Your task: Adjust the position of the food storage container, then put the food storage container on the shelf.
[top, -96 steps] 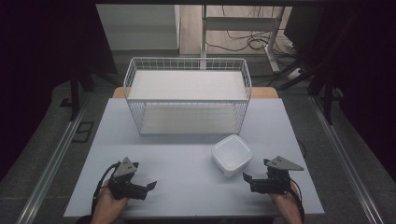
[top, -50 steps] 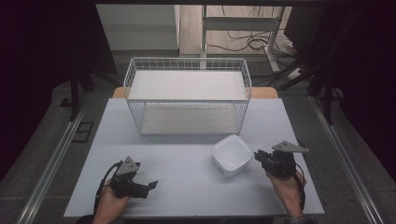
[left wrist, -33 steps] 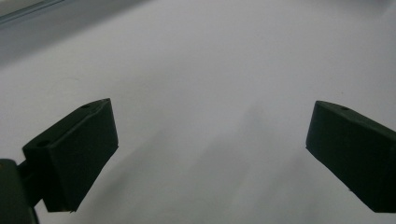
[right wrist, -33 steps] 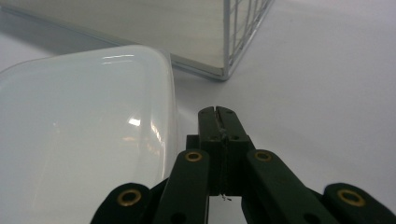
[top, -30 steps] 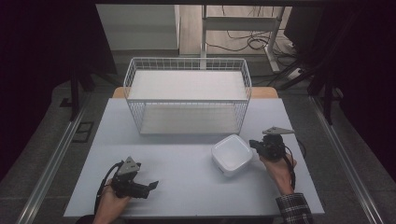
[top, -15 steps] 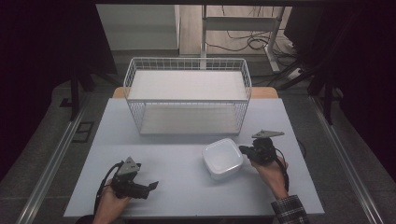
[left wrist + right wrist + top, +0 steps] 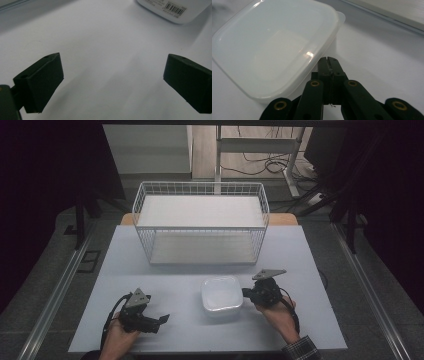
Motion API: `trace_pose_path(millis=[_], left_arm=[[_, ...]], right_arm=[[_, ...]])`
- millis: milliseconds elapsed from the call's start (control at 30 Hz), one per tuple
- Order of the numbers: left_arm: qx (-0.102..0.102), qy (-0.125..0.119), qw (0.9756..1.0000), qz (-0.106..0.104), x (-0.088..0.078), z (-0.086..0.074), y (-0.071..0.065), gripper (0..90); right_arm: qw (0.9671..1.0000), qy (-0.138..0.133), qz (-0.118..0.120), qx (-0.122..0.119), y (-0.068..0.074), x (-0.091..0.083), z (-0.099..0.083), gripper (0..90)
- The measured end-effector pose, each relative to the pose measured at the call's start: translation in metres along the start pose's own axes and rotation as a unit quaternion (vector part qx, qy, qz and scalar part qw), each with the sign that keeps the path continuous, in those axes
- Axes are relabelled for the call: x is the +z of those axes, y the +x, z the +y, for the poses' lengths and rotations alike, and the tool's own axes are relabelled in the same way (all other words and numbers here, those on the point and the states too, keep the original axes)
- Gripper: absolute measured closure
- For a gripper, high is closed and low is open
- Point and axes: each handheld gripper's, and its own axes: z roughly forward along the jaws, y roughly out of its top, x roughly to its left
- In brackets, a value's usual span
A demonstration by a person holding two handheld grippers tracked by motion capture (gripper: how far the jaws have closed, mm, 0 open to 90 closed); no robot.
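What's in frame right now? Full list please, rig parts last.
table: 1, pale grey-white, centre.
wire basket: 1, white, far middle of the table.
lidded container: 1, translucent white, near middle, barcode label on one side.
desk frame: 1, white, floor behind the table, with cables.
left gripper: 1, black, near left, jaws open, over bare table.
right gripper: 1, black, jaws shut, tips at the container's right side.

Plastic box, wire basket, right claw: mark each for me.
plastic box [image 7: 220, 292], high view, middle of its lid
wire basket [image 7: 200, 187], high view, far top rim
right claw [image 7: 328, 61], right gripper view, tips of the shut jaws against the box's side
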Motion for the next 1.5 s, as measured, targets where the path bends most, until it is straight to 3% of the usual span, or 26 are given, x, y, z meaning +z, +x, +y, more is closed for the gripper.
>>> trace_pose_path(millis=[367, 533, 567, 700, 733, 767, 900, 967, 1033, 1067, 1133, 1233, 1500], left_arm=[[-0.003, 0.001, 1.0000, -0.003, 0.000, 0.000, 0.000, 2.7], [-0.010, -0.001, 0.9999, -0.008, -0.001, 0.001, 0.000, 3.2], [-0.013, -0.003, 0.9999, -0.011, -0.002, 0.001, 0.000, 3.4], [-0.015, -0.002, 0.9998, -0.012, -0.003, 0.001, -0.001, 3.6], [-0.015, -0.002, 0.9998, -0.012, -0.003, 0.001, -0.001, 3.6], [-0.015, -0.002, 0.9998, -0.013, -0.003, 0.001, -0.001, 3.6], [-0.012, -0.003, 0.9999, -0.007, -0.004, 0.001, -0.001, 3.6], [-0.009, -0.004, 0.9999, -0.003, -0.004, 0.000, -0.001, 3.6], [-0.007, -0.004, 1.0000, -0.002, -0.004, 0.000, -0.001, 3.5], [-0.005, -0.004, 1.0000, 0.000, -0.004, 0.000, -0.001, 3.1], [0.000, -0.004, 1.0000, 0.004, -0.003, 0.000, -0.001, 2.5], [-0.001, 0.000, 1.0000, 0.003, -0.002, 0.000, -0.002, 1.9], [-0.011, -0.011, 0.9998, -0.012, -0.002, 0.002, -0.001, 2.1]], right_arm=[[0.9992, 0.009, 0.033, -0.022, 0.028, 0.010, 0.001, 89.2], [0.9994, 0.001, 0.005, -0.034, 0.029, 0.005, 0.001, 86.4], [0.9991, -0.012, -0.011, -0.038, 0.027, -0.002, -0.001, 80.7], [0.9984, -0.038, -0.022, -0.036, 0.024, -0.019, -0.011, 64.2], [0.9984, -0.038, -0.022, -0.036, 0.024, -0.019, -0.011, 64.2], [0.9980, -0.048, -0.023, -0.034, 0.023, -0.027, -0.016, 50.7], [0.9973, -0.066, -0.019, -0.028, 0.023, -0.032, -0.021, 28.7], [0.9965, -0.072, -0.024, -0.037, 0.025, -0.032, -0.026, 16.7], [0.9963, -0.072, -0.026, -0.040, 0.026, -0.032, -0.028, 12.2], [0.9957, -0.068, -0.037, -0.051, 0.029, -0.032, -0.034, 3.3], [0.9960, -0.061, -0.032, -0.057, 0.029, -0.030, -0.037, 0.6], [0.9974, -0.054, -0.019, -0.043, 0.025, -0.025, -0.042, 0.0], [0.9973, -0.058, -0.024, -0.039, 0.021, -0.025, -0.041, 0.0]])
